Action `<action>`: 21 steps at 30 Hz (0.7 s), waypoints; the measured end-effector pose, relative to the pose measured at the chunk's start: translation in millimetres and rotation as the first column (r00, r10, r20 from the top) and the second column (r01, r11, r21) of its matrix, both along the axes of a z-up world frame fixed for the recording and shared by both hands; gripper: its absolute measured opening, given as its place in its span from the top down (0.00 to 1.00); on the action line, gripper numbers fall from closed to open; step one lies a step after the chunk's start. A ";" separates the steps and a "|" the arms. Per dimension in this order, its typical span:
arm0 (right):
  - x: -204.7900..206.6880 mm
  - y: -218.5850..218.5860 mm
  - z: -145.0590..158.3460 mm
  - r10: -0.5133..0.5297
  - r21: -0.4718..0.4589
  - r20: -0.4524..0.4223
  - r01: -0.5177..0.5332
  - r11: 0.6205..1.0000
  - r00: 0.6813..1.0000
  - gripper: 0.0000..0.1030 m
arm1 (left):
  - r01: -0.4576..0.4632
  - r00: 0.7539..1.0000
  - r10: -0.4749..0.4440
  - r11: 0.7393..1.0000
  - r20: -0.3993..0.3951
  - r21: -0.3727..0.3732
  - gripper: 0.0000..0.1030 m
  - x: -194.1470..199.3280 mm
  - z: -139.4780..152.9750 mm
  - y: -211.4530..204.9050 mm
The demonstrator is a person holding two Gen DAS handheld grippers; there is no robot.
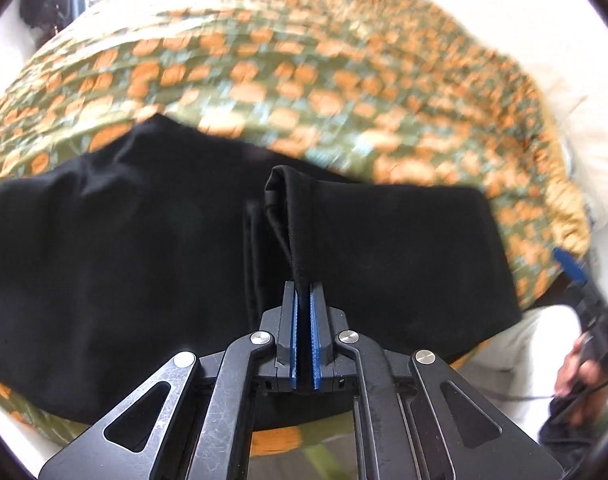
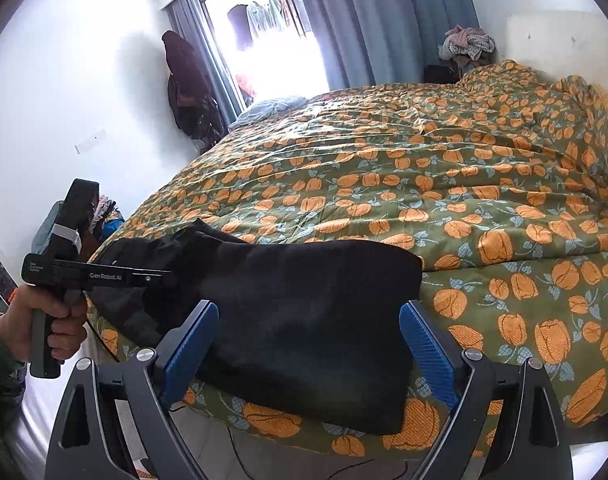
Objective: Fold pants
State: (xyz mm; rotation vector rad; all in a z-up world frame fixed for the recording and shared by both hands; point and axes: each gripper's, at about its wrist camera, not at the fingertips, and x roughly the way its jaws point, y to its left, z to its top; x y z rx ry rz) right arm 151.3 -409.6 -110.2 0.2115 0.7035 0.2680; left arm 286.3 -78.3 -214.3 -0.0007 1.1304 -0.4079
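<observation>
Black pants (image 1: 143,240) lie folded on the near edge of a bed with a green and orange quilt (image 1: 304,80). My left gripper (image 1: 303,292) is shut on a raised fold of the pants' edge (image 1: 291,216), lifted above the rest. In the right wrist view the pants (image 2: 304,312) lie as a flat black bundle, and the left gripper's body (image 2: 91,274) reaches into their left end. My right gripper (image 2: 310,344) is open and empty, its blue pads (image 2: 424,344) spread just in front of the pants' near edge.
The quilt (image 2: 464,184) covers the whole bed. A window with grey curtains (image 2: 384,20) is at the far side. Clothes hang on the wall (image 2: 187,84). A clothes pile (image 2: 468,44) sits behind the bed. The right gripper and hand show at the left view's right edge (image 1: 584,320).
</observation>
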 end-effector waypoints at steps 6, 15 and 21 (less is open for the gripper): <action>46.4 23.3 -72.3 0.152 0.074 -0.265 -0.137 0.988 0.952 0.10 | -0.005 1.000 0.004 0.999 0.019 0.046 0.63 -7.1 -9.1 -8.1; 63.4 5.8 -29.0 0.175 0.147 -0.194 -0.148 0.978 0.965 0.11 | -0.036 0.999 0.036 0.994 -0.007 0.107 0.35 2.0 -23.6 -1.7; 137.5 -22.5 -73.3 0.169 0.294 -0.334 -0.068 0.953 0.927 0.11 | -0.026 1.000 0.026 0.993 -0.001 0.111 0.44 -1.5 -26.4 -5.1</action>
